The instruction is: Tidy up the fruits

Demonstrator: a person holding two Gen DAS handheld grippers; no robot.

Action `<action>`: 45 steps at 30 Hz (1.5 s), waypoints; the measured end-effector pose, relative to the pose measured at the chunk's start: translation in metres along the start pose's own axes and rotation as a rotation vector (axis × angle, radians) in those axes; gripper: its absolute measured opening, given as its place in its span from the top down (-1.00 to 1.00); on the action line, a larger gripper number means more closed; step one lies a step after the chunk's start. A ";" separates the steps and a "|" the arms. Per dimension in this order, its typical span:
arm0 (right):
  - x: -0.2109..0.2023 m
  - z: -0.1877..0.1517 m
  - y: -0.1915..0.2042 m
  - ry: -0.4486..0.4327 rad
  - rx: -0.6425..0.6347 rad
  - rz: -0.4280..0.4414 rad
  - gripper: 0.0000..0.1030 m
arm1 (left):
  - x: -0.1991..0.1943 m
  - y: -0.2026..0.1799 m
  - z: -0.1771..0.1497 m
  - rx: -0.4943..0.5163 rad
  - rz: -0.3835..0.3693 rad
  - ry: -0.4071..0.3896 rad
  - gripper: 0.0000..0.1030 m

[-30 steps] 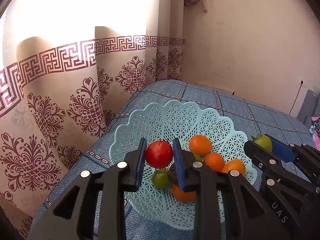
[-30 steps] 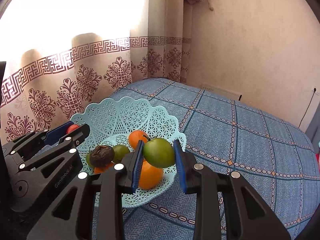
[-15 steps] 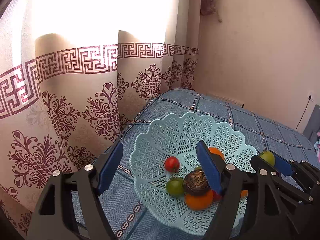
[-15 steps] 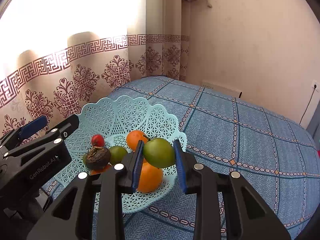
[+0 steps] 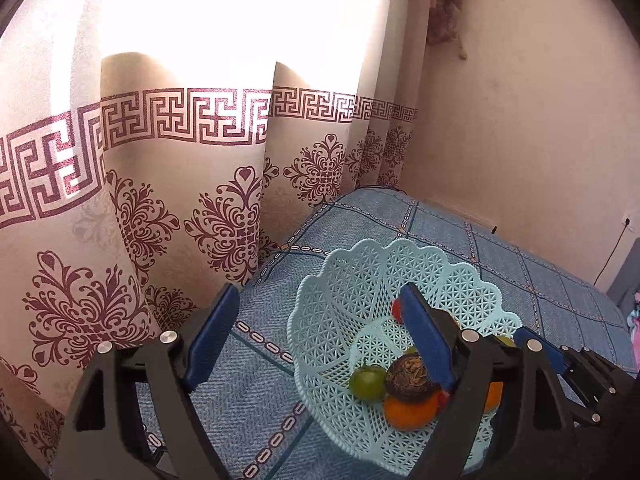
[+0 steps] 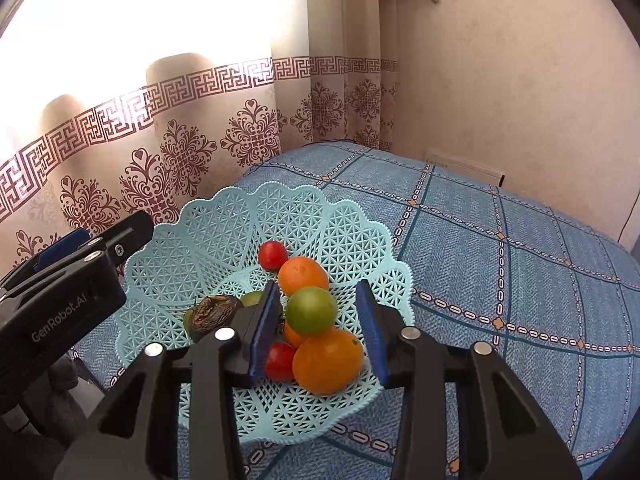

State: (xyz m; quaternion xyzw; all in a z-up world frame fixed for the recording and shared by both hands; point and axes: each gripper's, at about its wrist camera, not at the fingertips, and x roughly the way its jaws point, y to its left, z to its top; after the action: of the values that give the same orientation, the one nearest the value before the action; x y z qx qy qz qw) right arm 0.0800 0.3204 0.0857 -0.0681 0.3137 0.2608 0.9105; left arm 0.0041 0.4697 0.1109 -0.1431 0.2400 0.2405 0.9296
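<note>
Right gripper (image 6: 318, 332) stands over the near rim of the basket (image 6: 224, 216), its blue pads parted and clear on both sides of the green fruit (image 6: 311, 310); the fruit rests on the heap between an orange (image 6: 303, 274) behind and a larger orange (image 6: 328, 360) in front, so it reads as let go, not gripped. Left gripper (image 5: 316, 340) is spread wide and empty, with one pad over the bedspread (image 5: 256, 400) and the other over the bowl. All the visible fruit lies in the basket on the bed: two red ones (image 6: 273, 255), a dark wrinkled one (image 6: 212, 314), a small green one (image 5: 367, 377). In my judgement the green fruit sits directly ahead of the right gripper, which is much the nearer; a straight withdrawal rearward should clear it.
</note>
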 end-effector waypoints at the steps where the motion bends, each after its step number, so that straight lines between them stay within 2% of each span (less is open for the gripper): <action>1: -0.002 0.000 0.000 -0.009 0.000 -0.006 -0.11 | -0.001 -0.001 0.000 0.001 -0.001 -0.001 -0.73; 8: -0.007 -0.003 -0.005 -0.020 -0.004 -0.029 -0.13 | -0.001 -0.003 -0.001 0.014 -0.007 -0.004 -0.84; 11: -0.010 -0.004 -0.008 -0.034 -0.002 -0.051 -0.34 | 0.000 -0.004 -0.001 0.016 -0.008 -0.004 -0.86; 14: -0.014 -0.006 -0.009 -0.047 -0.009 -0.074 -0.39 | -0.001 -0.004 -0.001 0.016 -0.009 -0.005 -0.89; 17: -0.019 -0.008 -0.013 -0.062 -0.004 -0.084 -0.61 | -0.001 -0.006 -0.002 0.018 -0.012 -0.005 -0.91; 21: -0.025 -0.010 -0.016 -0.071 -0.006 -0.102 -0.70 | -0.002 -0.011 -0.003 0.039 -0.001 -0.019 -0.92; 32: -0.045 -0.014 -0.029 -0.110 0.016 -0.168 -0.87 | -0.012 -0.026 -0.006 0.087 0.000 -0.052 -0.93; 45: -0.087 -0.023 -0.050 -0.168 0.050 -0.252 -0.90 | -0.046 -0.046 -0.007 0.168 -0.036 -0.129 -0.94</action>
State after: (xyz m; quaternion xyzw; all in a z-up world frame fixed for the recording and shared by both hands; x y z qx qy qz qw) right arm 0.0356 0.2330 0.1184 -0.0620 0.2318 0.1413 0.9604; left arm -0.0102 0.4112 0.1357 -0.0532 0.1962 0.2115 0.9560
